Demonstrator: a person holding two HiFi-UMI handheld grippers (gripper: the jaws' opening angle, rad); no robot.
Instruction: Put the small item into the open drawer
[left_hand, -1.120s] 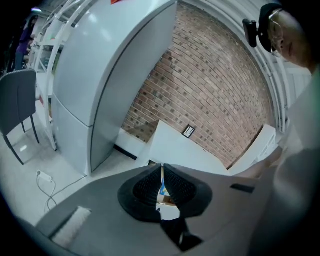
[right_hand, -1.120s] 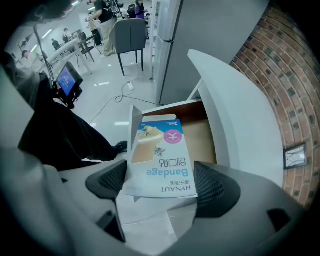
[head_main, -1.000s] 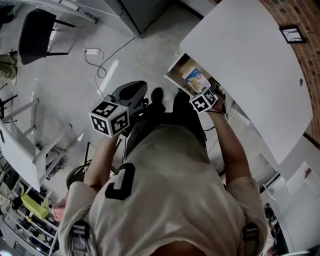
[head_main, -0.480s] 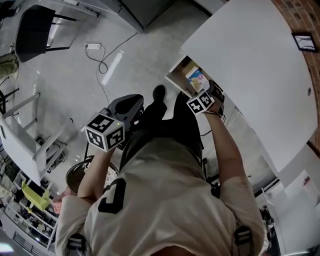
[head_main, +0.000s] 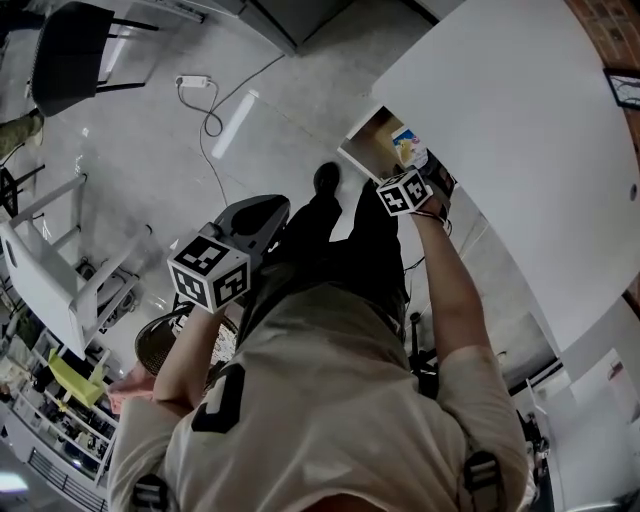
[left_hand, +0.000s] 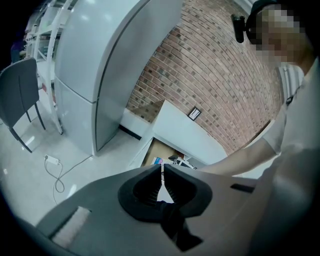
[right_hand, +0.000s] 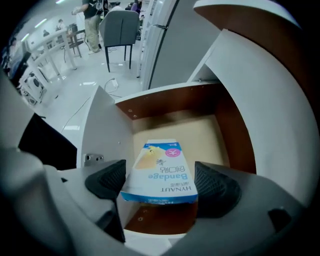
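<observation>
So, head view first: the person in the beige shirt (head_main: 330, 400) is seen from straight above, standing on a pale glossy floor (head_main: 130, 150). The left tongs (head_main: 262, 212) are held out low over the floor, well apart from everything else. The right tongs (head_main: 428, 172) reach into the open drawer (head_main: 365, 140), a brown wooden one that sticks out from under the big white worktop (head_main: 520, 110). The small white-and-blue cardboard bandage box (head_main: 410, 148) sits right at the tips, over the drawer. A white power strip (head_main: 190, 82) with its cable lies on the floor further off.

Next, the left gripper view: the left tongs (left_hand: 161, 172) are pretty much together, just a thin slit between the dark ribbed pads (left_hand: 146, 186), and nothing in there. Past them you get a red brick wall (left_hand: 215, 65), a tall grey cabinet (left_hand: 95, 60) and a grey chair (left_hand: 20, 95).

Finally, the right gripper view: the right tongs (right_hand: 160, 185) are clamped on the bandage box (right_hand: 162, 172), one pad on each long side. The box hangs over the front part of the drawer's pale tan bottom (right_hand: 200, 130), with its far end pointing inward. Can't tell if it touches the bottom.
</observation>
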